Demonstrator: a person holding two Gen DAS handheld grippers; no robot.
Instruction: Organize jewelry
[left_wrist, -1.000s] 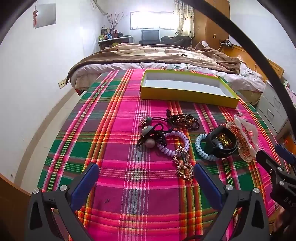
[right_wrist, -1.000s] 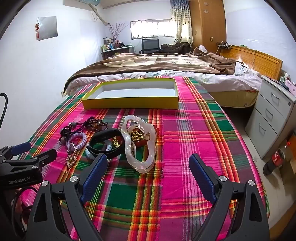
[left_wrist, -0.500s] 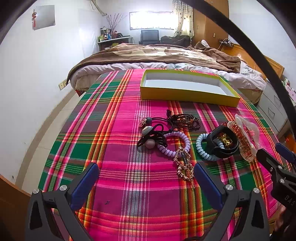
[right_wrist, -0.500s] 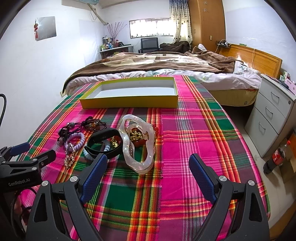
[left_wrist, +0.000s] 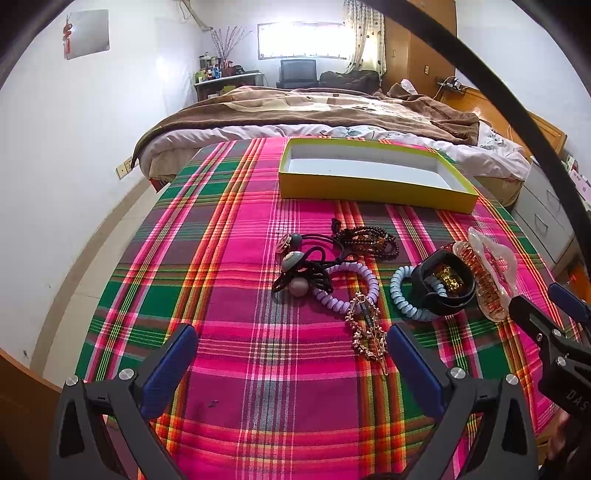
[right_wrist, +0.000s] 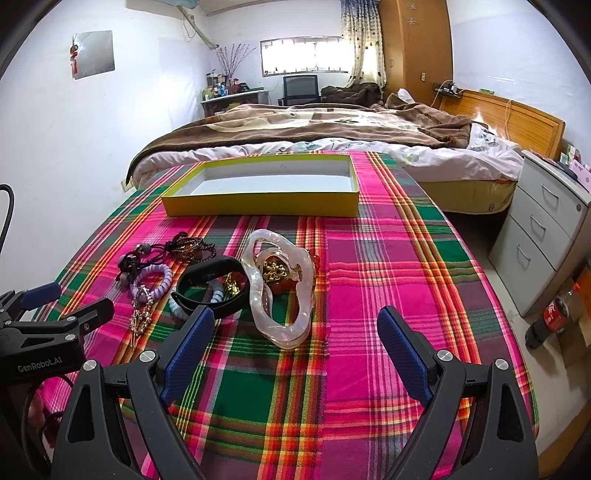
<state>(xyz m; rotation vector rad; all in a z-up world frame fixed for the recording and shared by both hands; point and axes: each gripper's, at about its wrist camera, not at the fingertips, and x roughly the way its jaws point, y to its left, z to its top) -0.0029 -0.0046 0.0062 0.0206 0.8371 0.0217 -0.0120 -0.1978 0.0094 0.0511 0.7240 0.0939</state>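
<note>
A heap of jewelry lies on the plaid cloth: black hair ties with beads (left_wrist: 303, 269), a dark beaded bracelet (left_wrist: 369, 240), a lilac coil tie (left_wrist: 351, 284), a gold chain piece (left_wrist: 365, 332), a pale blue coil (left_wrist: 402, 295), a black band (left_wrist: 443, 291) and a pearly hair claw (right_wrist: 280, 291). An empty yellow box (left_wrist: 373, 184) stands beyond them. My left gripper (left_wrist: 291, 369) hovers open before the chain piece. My right gripper (right_wrist: 295, 350) is open just short of the hair claw. Both hold nothing.
The plaid-covered table (right_wrist: 388, 295) ends at the right near a grey drawer unit (right_wrist: 543, 236) and a cola bottle (right_wrist: 550, 321) on the floor. A bed (right_wrist: 314, 129) lies behind the box. A white wall runs along the left.
Both grippers have crept slightly forward toward the jewelry pile. Nothing has been picked up or shifted.
</note>
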